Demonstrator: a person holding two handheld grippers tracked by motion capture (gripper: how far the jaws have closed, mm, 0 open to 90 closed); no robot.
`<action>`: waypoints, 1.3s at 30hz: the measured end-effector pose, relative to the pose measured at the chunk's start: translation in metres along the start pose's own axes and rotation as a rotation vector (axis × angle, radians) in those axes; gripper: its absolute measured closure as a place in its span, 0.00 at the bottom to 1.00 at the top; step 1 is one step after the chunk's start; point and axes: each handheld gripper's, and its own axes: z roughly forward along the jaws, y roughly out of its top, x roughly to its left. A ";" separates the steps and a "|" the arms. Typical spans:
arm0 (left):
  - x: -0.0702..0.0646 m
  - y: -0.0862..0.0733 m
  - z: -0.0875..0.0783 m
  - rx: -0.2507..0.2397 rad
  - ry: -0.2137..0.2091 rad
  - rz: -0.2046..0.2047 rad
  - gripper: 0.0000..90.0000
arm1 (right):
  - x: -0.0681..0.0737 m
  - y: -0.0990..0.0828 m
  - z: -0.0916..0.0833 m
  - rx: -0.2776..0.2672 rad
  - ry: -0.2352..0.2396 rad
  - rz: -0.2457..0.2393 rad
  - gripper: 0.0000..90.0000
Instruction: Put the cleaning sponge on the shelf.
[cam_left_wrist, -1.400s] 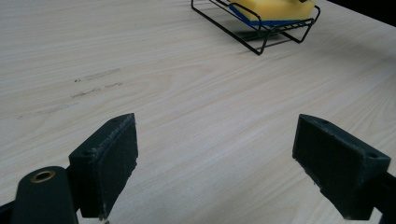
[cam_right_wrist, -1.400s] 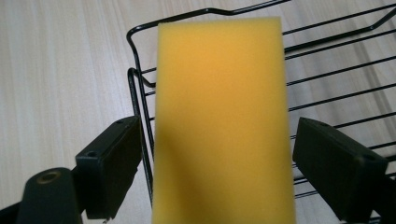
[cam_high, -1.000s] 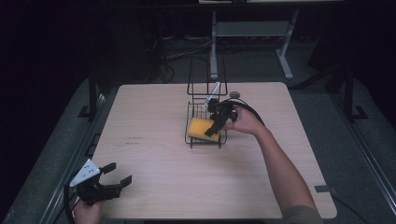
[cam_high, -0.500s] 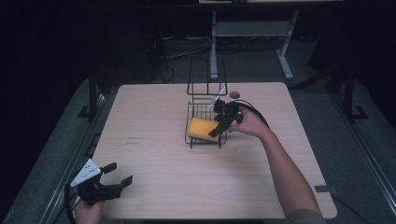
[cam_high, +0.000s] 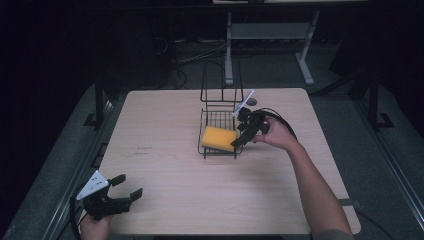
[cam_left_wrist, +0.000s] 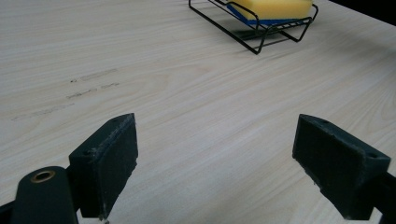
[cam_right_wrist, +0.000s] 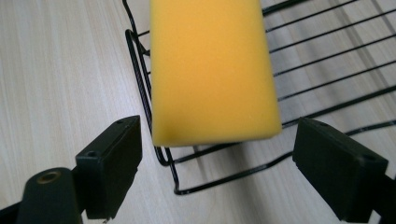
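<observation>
A yellow sponge (cam_high: 219, 138) lies in a black wire rack (cam_high: 219, 131) near the middle of the pale wood worktop (cam_high: 175, 175), a little toward 1 o'clock. The rack's tall back loops rise at its 12 o'clock end. In the left claw view the sponge (cam_left_wrist: 273, 8) shows a blue underside, and its top is cut off by the frame edge.

The right claw (cam_high: 243, 135) sits at the rack's 3 o'clock side, jaws spread wide and holding nothing; in its own view the sponge (cam_right_wrist: 212, 70) lies just ahead between them, blurred by closeness, its far end cut off.

The left claw (cam_high: 126, 188) rests at the worktop's 7 o'clock corner, well apart from the rack, jaws released over bare wood. Faint grey marks (cam_left_wrist: 91, 84) on the wood are too smudged to read
</observation>
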 end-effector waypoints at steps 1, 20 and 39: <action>0.000 0.000 0.000 0.001 0.001 0.000 0.15 | 0.000 -0.002 -0.001 -0.007 -0.002 0.002 0.17; 0.000 -0.001 0.000 0.002 0.004 -0.001 0.15 | 0.000 -0.033 -0.008 -0.023 -0.002 0.046 0.17; -0.001 -0.001 -0.001 0.002 0.006 -0.003 0.15 | 0.004 -0.064 -0.019 -0.032 -0.017 0.079 0.17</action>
